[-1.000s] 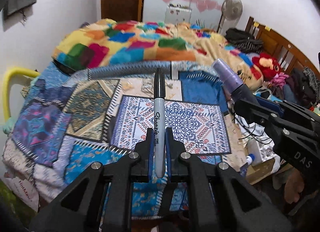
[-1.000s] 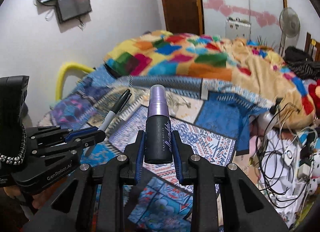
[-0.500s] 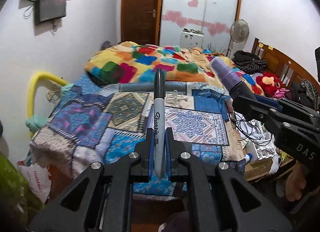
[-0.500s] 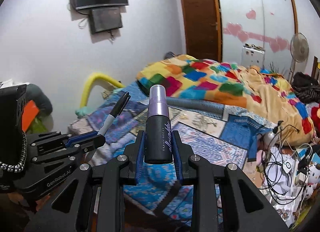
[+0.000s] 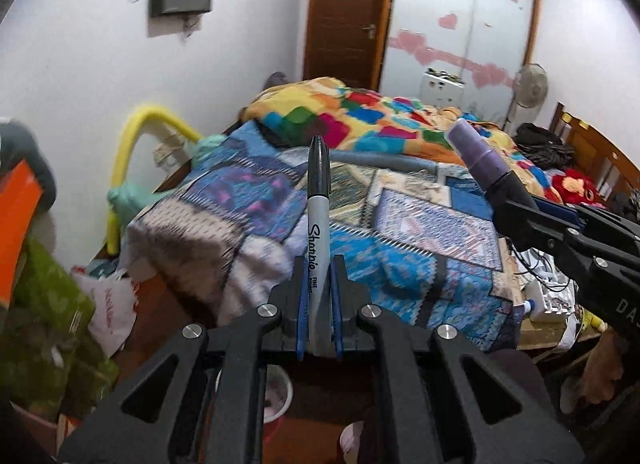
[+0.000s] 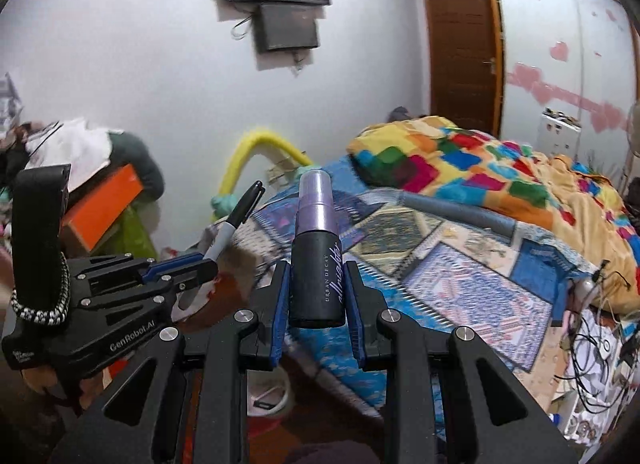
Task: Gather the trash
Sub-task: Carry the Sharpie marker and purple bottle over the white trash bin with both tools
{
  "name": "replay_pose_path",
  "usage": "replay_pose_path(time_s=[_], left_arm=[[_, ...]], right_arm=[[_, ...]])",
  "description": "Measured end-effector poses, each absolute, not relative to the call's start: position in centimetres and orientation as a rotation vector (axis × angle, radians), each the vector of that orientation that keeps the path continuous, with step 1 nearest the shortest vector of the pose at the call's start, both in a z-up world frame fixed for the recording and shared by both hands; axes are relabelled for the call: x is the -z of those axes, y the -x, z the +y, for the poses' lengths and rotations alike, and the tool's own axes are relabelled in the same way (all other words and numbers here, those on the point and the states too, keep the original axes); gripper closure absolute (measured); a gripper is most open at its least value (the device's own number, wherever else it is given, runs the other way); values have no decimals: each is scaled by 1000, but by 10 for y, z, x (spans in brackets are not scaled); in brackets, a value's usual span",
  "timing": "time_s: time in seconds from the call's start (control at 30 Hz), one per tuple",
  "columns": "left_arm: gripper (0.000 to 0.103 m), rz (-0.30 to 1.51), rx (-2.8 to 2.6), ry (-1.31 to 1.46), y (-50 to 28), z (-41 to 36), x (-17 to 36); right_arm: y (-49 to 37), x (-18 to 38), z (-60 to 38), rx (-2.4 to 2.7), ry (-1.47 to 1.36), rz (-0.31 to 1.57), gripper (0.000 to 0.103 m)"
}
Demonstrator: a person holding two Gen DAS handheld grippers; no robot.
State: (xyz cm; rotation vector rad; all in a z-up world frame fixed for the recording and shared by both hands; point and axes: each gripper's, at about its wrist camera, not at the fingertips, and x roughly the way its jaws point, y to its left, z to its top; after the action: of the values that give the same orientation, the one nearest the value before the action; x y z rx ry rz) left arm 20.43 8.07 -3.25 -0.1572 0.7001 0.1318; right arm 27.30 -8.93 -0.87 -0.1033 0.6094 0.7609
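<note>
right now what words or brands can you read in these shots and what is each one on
"Sharpie" and "FINE POINT": on the marker held in the left claw.
"URBAN DECAY" and a script word like "all nighter": on the spray bottle held in the right claw.
"GenRobot.AI": on the left claw's body, right wrist view.
"DA", cut off at the frame edge: on the right claw.
Red print on the white plastic bag: too blurred to read.

Even, fairly bright indoor light fills both views. Fisheye bending curves the walls and darkens the corners. Motion blur smears the patchwork quilt (image 5: 256, 223) and left-side clutter; the near foreground stays sharp.
</note>
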Motion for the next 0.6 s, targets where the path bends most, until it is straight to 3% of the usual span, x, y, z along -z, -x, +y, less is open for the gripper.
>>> replay_pose_path(time_s=[0.27,0.6], left_arm=[[94,780,-238,201,-165,123,80],[94,962,-310,341,-159,168,181]], right_arm=[[-252,39,-33,-858,185,680,79],[-242,110,28,-926,306,857,79]])
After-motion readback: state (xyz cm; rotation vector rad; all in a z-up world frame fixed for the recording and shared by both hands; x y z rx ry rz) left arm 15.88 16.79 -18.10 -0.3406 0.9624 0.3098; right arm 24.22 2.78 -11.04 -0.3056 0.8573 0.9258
